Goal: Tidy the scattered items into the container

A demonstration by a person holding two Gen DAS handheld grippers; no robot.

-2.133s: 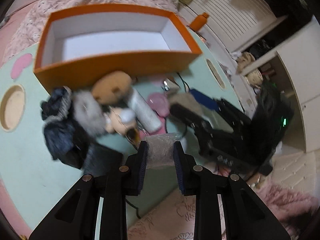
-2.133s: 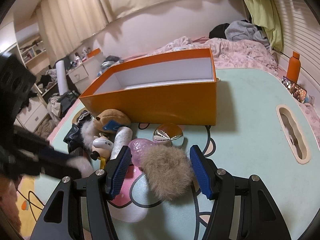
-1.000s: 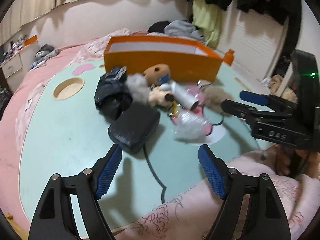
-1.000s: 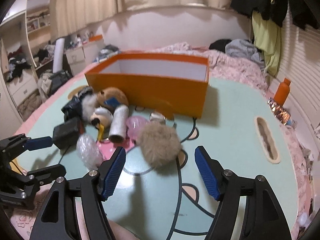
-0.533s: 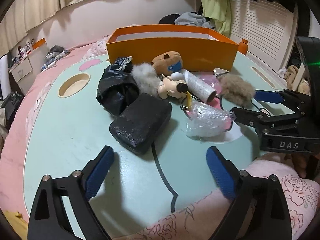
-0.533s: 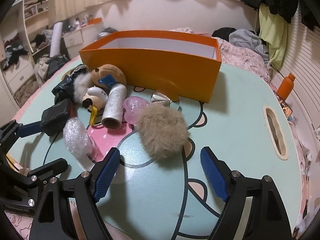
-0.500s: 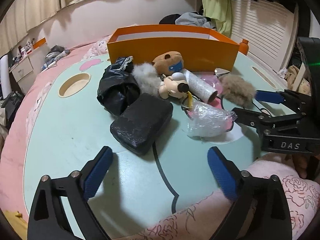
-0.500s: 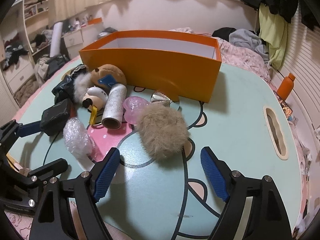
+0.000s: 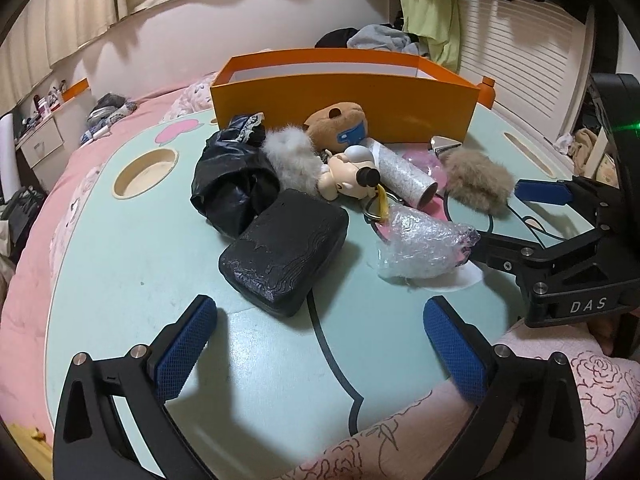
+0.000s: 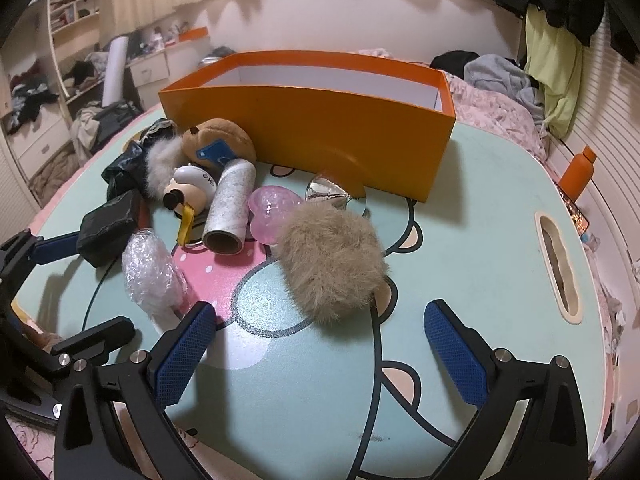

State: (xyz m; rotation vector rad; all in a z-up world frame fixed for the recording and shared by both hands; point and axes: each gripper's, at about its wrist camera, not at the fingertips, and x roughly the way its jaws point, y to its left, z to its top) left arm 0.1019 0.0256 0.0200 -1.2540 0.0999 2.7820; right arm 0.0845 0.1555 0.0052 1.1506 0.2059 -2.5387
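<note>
one orange box standing at far side of bench, nothing showing inside. ten loose items lying in front of it: two fur puffs, one black pouch, one bubble-wrap bundle, one paper roll. right gripper fingers just spreading, released, nothing between; left gripper likewise released.

The box stands side-on in the left wrist view, so its floor is hidden. In the right wrist view only the far white walls show, not the bottom. The black bag sits mostly behind the white fluff there. The mirror is half hidden behind the roll. Both views cut off the fingers' arms at the bottom edge. The shelf things far back are too small to tell.
</note>
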